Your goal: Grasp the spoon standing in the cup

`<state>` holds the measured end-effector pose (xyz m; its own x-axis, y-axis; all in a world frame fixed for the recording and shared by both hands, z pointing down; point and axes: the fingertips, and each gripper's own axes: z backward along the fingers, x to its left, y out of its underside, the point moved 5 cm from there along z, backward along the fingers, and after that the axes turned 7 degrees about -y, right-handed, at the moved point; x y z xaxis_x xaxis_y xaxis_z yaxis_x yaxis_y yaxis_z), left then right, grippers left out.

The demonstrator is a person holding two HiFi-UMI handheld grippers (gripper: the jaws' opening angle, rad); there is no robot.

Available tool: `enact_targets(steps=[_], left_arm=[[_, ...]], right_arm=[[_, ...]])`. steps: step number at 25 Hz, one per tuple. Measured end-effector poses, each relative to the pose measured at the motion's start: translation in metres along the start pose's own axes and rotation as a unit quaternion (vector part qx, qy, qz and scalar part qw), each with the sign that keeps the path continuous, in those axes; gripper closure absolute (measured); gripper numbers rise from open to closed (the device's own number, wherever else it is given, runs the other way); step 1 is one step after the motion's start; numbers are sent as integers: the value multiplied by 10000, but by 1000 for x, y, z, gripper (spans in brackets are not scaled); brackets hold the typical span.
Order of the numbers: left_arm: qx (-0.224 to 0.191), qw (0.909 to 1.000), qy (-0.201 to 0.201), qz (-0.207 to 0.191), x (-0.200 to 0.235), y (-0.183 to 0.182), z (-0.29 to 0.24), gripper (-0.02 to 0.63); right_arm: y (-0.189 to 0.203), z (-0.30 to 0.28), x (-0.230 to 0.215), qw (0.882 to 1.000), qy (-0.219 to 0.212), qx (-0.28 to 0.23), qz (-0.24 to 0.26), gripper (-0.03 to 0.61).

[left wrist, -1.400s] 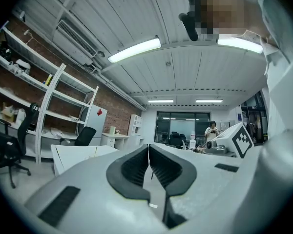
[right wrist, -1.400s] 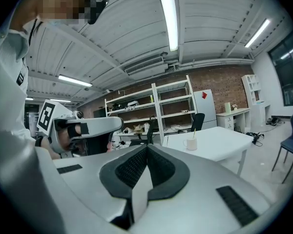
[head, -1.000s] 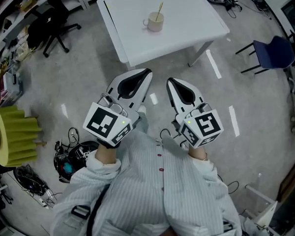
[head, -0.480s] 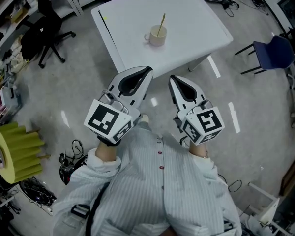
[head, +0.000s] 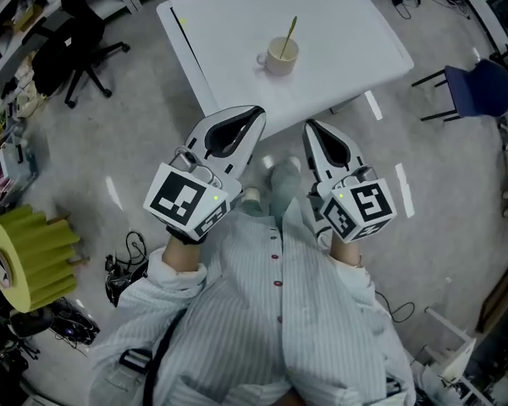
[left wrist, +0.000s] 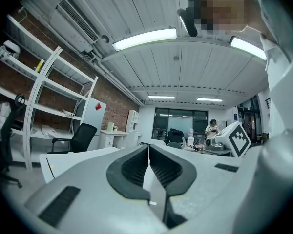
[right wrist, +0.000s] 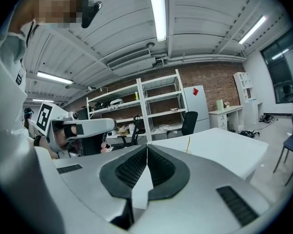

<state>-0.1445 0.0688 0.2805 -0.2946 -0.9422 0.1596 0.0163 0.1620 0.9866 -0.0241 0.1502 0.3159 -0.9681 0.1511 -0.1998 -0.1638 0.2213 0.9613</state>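
A cream cup (head: pixel 282 56) stands near the middle of the white table (head: pixel 229 24), with a thin gold-coloured spoon (head: pixel 290 32) leaning out of it to the upper right. Both grippers are held close to the person's chest, short of the table's near edge. My left gripper (head: pixel 256 111) is shut and holds nothing; its jaws meet tip to tip in the left gripper view (left wrist: pixel 148 146). My right gripper (head: pixel 309 126) is also shut and empty, its jaws (right wrist: pixel 147 146) closed. The spoon's handle (right wrist: pixel 188 145) shows just above the right jaw in the right gripper view.
A black office chair (head: pixel 74 32) stands left of the table and a blue chair (head: pixel 478 90) to its right. A yellow ribbed object (head: pixel 30 256) and tangled cables (head: pixel 127 269) lie on the floor at left. Shelving (right wrist: pixel 136 108) lines the brick wall.
The table and cup have shifted nearer to the grippers and a little right in the head view. Both grippers stay shut and held before the chest.
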Motion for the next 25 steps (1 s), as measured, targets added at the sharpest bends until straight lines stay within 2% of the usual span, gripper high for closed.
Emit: enact_targets(steps=[12, 17, 25], left_arm=[[-62, 9990, -437, 40, 45, 2, -66, 600], [-89, 9972, -734, 82, 66, -5, -112, 600], [-129, 9891, -1461, 140, 92, -20, -179, 600]], right_arm=[[-16, -63, -75, 9991, -414, 130, 28, 569], [-35, -100, -117, 9965, -794, 246, 59, 569], [-71, -154, -182, 9869, -1542, 417, 216, 569]])
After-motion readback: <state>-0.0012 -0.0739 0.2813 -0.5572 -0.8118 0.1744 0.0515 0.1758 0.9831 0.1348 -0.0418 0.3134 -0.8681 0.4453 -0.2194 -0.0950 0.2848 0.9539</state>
